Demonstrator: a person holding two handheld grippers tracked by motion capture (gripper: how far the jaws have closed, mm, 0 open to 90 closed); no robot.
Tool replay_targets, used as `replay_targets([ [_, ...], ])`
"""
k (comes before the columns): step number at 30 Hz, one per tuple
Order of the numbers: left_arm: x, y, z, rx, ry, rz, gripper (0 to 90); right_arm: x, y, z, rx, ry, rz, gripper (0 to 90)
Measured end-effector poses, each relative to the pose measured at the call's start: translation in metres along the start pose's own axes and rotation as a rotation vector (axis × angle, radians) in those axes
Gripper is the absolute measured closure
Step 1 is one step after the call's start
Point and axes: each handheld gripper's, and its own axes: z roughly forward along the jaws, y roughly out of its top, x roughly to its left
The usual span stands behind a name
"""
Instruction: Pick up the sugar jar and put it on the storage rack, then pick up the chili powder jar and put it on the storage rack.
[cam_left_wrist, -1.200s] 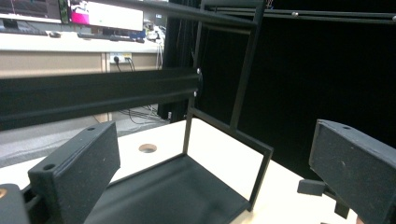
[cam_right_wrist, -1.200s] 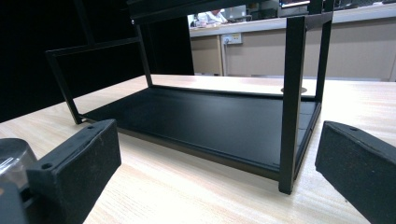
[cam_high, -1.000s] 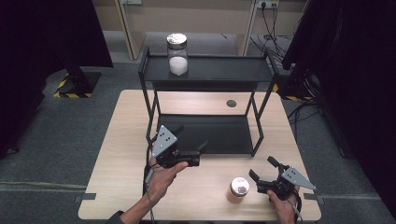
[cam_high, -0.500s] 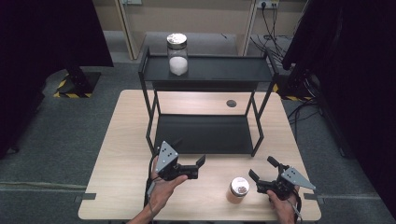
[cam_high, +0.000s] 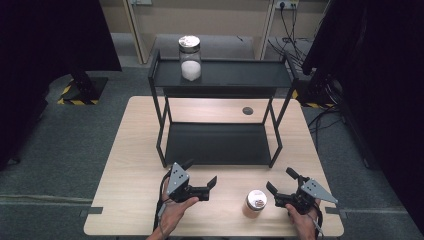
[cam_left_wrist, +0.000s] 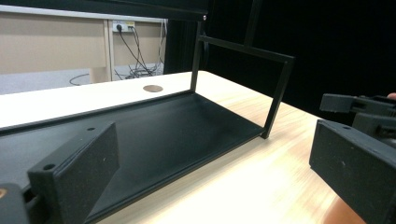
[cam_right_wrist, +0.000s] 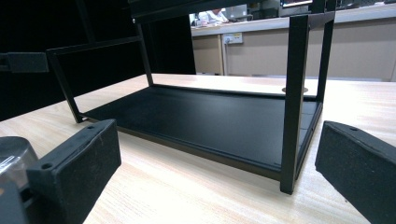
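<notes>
A black two-level shelf (cam_high: 220, 75) stands on the wooden table (cam_high: 130, 150). A tall glass jar (cam_high: 190, 57) with white contents and a metal lid sits on the top level at the left. A small lidded jar (cam_high: 256, 202) stands near the table's front edge, and its lid edge (cam_right_wrist: 14, 154) is at the far left of the right gripper view. My left gripper (cam_high: 201, 172) (cam_left_wrist: 215, 182) is open in front of the lower shelf (cam_left_wrist: 163, 126). To the right of the small jar my right gripper (cam_high: 280, 180) (cam_right_wrist: 215, 177) is open and holds nothing.
A round grommet (cam_high: 247, 110) is set into the table behind the shelf. The shelf's front right post (cam_right_wrist: 292, 107) rises close ahead of the right gripper. Dark curtains and cables border the table on both sides.
My left gripper has drawn back from the shelf toward the table's front edge and lowered. The right gripper and both jars have stayed in place.
</notes>
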Motion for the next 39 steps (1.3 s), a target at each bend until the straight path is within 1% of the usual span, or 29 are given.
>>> replay_targets([
  [5,0.004,-0.012,-0.003,-0.003,-0.009,-0.006,1.1,0.000,0.000,0.000,0.000,0.001,-0.001,0.4],
  [14,0.006,-0.025,-0.004,-0.005,-0.020,0.028,1.1,-0.001,0.000,0.000,0.001,0.003,0.001,0.4],
  [17,0.006,-0.027,-0.004,-0.005,-0.020,0.034,1.1,-0.001,0.000,0.000,0.001,0.005,0.004,0.4],
  [20,0.006,-0.030,-0.003,-0.005,-0.023,0.051,1.1,-0.001,0.000,0.000,0.002,0.008,0.002,0.4],
  [23,0.006,-0.030,-0.004,-0.007,-0.026,0.059,1.2,-0.001,0.000,0.000,0.001,0.007,0.006,0.4],
  [31,0.010,-0.032,-0.006,-0.008,-0.017,0.046,1.1,0.000,0.000,-0.002,-0.002,0.004,0.003,0.4],
  [37,0.010,-0.032,-0.005,-0.012,-0.013,0.052,1.1,0.000,0.000,-0.002,-0.003,0.006,-0.001,0.4],
  [39,0.011,-0.032,-0.005,-0.011,-0.011,0.044,1.1,0.000,0.000,-0.002,-0.003,0.006,0.005,0.4],
])
